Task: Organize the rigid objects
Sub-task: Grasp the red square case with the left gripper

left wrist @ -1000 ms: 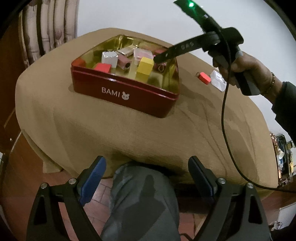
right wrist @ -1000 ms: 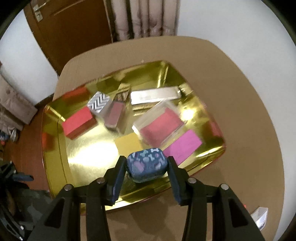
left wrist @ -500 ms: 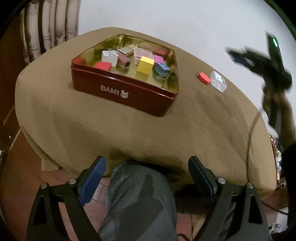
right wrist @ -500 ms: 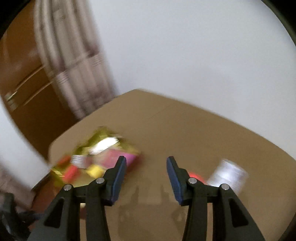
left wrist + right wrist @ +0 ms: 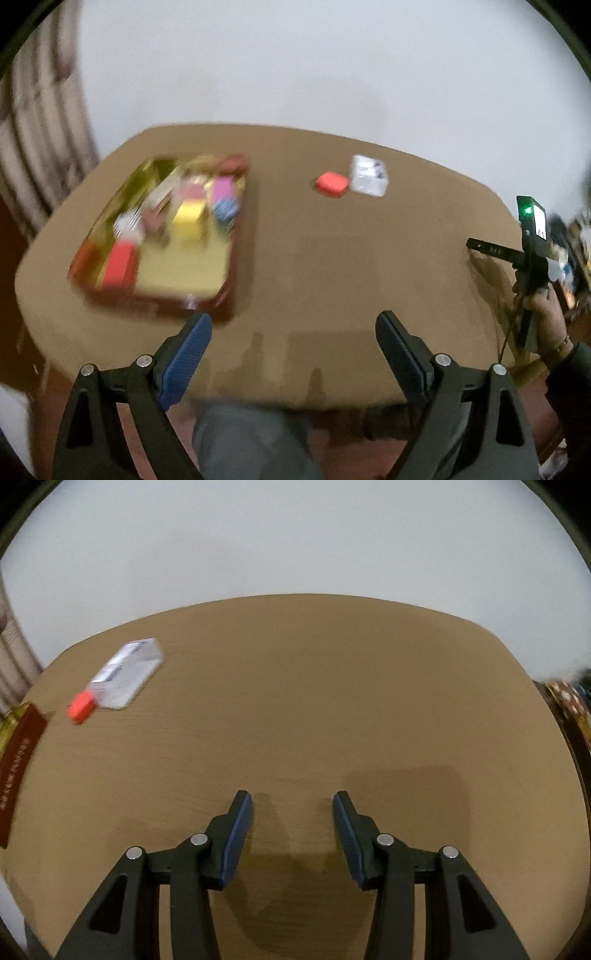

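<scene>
No readable writing: the tin's (image 5: 162, 236) side in the right wrist view carries pale lettering, too blurred to read, and the clear box's (image 5: 125, 675) label is also illegible. Left gripper (image 5: 293, 332) is wide open, empty, touching nothing, hanging over the table's (image 5: 332, 266) near edge. Right gripper (image 5: 292, 823) is open at a moderate gap, empty, above bare tabletop near the near edge; in the left view it sits at the table's right edge with a green light lit, held by a hand (image 5: 543, 310). The red tin with gold inside sits toward the table's left edge, heavily motion-blurred; it holds a yellow block (image 5: 190, 221), a red block (image 5: 120, 264), a pink piece (image 5: 223, 188), a blue patterned piece (image 5: 226, 211) and other items too smeared to name. Outside the tin, toward the far edge, a small red block (image 5: 331, 184) lies just beside the clear box; cannot tell if they touch. Both are well apart from either gripper.
</scene>
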The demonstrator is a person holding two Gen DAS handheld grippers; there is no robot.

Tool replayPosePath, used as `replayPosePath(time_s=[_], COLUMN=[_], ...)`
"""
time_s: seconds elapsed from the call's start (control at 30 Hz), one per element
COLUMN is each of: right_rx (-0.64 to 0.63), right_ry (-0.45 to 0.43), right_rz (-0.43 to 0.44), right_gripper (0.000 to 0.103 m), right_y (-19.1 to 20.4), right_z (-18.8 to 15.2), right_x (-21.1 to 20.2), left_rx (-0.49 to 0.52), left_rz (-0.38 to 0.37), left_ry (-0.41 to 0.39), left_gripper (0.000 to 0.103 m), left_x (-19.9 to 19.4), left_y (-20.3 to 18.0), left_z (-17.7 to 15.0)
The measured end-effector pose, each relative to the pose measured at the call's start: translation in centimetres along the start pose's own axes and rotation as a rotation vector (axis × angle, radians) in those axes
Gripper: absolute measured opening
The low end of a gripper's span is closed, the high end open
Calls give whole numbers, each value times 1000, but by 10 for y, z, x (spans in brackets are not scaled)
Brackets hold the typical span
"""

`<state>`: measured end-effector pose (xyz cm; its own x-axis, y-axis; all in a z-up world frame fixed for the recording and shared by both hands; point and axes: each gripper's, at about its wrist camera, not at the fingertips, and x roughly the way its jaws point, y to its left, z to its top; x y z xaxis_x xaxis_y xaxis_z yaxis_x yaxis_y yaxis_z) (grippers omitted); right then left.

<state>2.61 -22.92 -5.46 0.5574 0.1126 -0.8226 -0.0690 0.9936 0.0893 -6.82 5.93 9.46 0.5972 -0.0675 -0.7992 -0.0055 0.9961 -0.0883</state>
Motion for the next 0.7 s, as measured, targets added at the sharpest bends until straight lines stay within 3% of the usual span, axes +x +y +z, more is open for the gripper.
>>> replayPosePath(time_s=[0.1, 0.2, 0.33, 0.53, 0.7], right_rx=[2, -1, 21, 33, 87], right_ry=[-41, -48, -48, -52, -67], right_rz=[2, 22, 68, 102, 162], right_gripper=[49, 61, 69, 73, 73], right_y=[-3, -3, -19, -23, -41], right_z=[-9, -8, -7, -7, -9], right_x=[-2, -10, -22, -25, -36], left_rx=[69, 122, 216, 275, 299], left_rz=[-37, -62, -80, -130, -98], left_ry=[6, 13, 28, 141, 201], left_gripper=[88, 88, 88, 88, 88], left_x=[15, 36, 74, 153, 194], left_y=[-20, -35, -54, -61, -61], left_z=[30, 57, 92, 131, 149])
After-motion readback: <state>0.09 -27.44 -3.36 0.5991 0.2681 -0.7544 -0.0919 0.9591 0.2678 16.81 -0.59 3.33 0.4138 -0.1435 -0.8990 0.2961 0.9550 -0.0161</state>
